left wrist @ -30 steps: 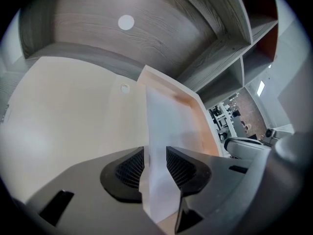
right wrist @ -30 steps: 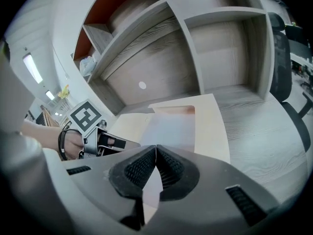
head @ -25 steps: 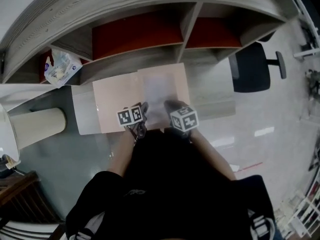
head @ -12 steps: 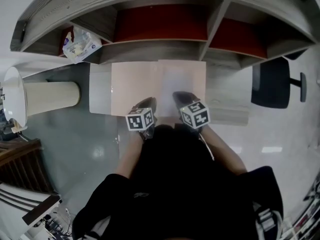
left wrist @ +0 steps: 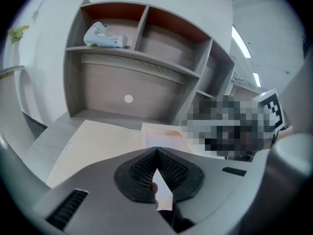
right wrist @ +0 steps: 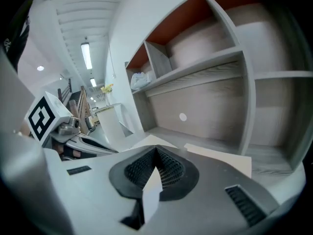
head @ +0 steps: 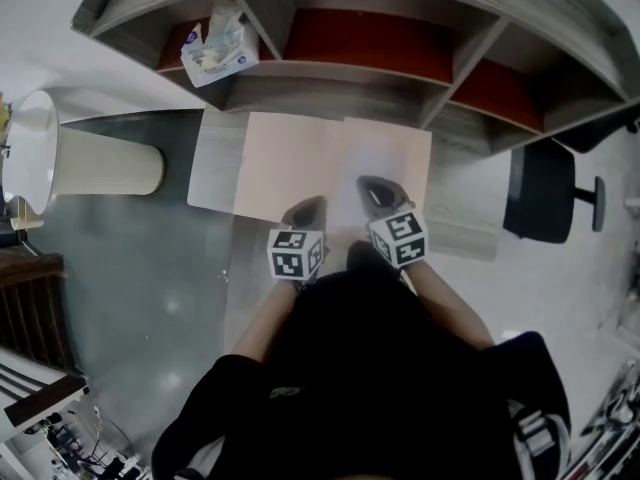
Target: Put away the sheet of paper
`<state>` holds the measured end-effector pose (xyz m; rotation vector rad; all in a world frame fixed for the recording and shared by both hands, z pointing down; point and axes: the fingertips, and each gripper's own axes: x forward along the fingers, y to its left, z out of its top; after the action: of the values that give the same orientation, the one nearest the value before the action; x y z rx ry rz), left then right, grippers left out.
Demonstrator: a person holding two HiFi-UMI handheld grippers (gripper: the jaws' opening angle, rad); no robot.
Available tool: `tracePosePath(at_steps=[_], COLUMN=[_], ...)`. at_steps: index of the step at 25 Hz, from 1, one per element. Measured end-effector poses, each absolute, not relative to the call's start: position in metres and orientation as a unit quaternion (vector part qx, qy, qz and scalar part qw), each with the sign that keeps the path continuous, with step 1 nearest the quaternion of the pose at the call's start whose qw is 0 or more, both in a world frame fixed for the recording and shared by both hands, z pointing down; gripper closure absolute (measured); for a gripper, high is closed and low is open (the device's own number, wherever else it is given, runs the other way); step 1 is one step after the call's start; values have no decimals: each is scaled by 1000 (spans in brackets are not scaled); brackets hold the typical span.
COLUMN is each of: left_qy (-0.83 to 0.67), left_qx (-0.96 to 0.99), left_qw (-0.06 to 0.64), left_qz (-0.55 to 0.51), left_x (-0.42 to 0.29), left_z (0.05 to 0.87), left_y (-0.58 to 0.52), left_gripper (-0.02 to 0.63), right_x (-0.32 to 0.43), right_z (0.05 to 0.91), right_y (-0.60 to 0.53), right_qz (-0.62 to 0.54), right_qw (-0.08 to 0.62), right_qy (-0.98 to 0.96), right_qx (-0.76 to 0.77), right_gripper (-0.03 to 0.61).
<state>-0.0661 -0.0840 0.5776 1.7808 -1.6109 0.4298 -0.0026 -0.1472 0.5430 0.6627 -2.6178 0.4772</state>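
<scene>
Left gripper (left wrist: 156,155), right gripper (right wrist: 156,154): both clamped on near edge of sheet of paper (head: 352,171). Sheet extends toward 12 o'clock, long axis 6-to-12, shelf unit (head: 330,93) beyond.

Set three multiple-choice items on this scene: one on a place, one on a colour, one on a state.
1. Where is the packet?
A. in the upper left cubby
B. on the chair
C. on the floor

2. What colour are the inner panels of the upper cubbies?
A. blue
B. red
C. green

3. How do the left gripper and right gripper stand?
A. both open and empty
B. one open, one shut
C. both shut on the paper

Answers: A, the left gripper view shows the packet lying in that cubby. B, the panels show red in the head view. C, each gripper view shows the paper's edge pinched between closed pads.
</scene>
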Motion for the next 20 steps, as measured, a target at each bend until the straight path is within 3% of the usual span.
tracePosePath(at_steps=[15, 20], left_qy=[-695, -705], left_qx=[666, 652], left_qw=[255, 274], left_qz=[96, 49], left_x=[-112, -97], left_z=[514, 514], left_y=[3, 45], left_gripper=[569, 569], right_x=[-20, 9], right_z=[489, 470], right_y=[-53, -12], right_qz=[59, 41], right_qw=[219, 232], right_qy=[-946, -941], right_qx=[231, 245], right_gripper=[561, 561])
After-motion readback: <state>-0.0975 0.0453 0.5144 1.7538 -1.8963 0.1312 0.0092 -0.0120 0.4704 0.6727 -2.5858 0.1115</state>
